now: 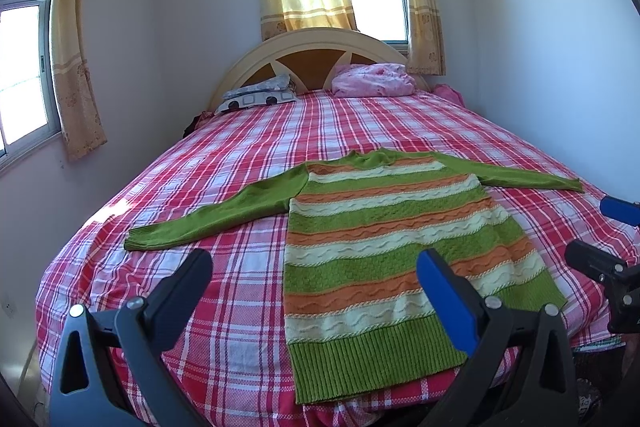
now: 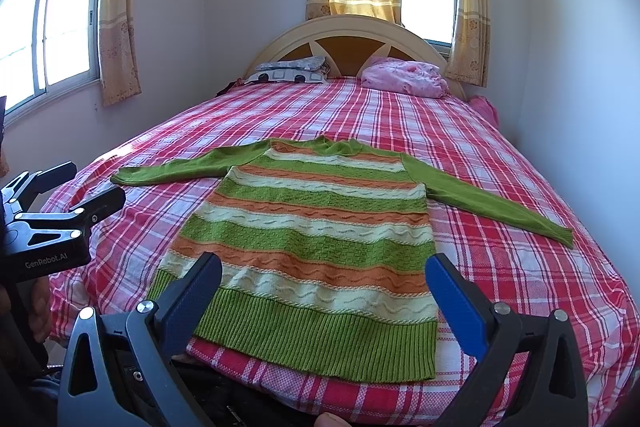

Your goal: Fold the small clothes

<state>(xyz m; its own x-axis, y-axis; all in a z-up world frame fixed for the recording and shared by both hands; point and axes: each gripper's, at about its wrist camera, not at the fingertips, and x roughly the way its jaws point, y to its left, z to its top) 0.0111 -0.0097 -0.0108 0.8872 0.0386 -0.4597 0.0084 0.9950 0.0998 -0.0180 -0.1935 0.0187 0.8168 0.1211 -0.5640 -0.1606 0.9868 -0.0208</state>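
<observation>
Right wrist view: sweater (image 2: pixel 304 227) flat on bed (image 2: pixel 520 267), sleeves spread. Right gripper (image 2: pixel 324 291) and left gripper (image 1: pixel 314 279) both spread, empty. Risk: loose knit bunching or slipping off near edge if hem is pinched unevenly.

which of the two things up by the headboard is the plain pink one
The crumpled pink bundle on the right. The other, the pillow on the left, is white and grey with dark printed shapes.

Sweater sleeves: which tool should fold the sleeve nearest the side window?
Left. The left tool hangs open beside that sleeve; the right tool sits over the hem.
</observation>
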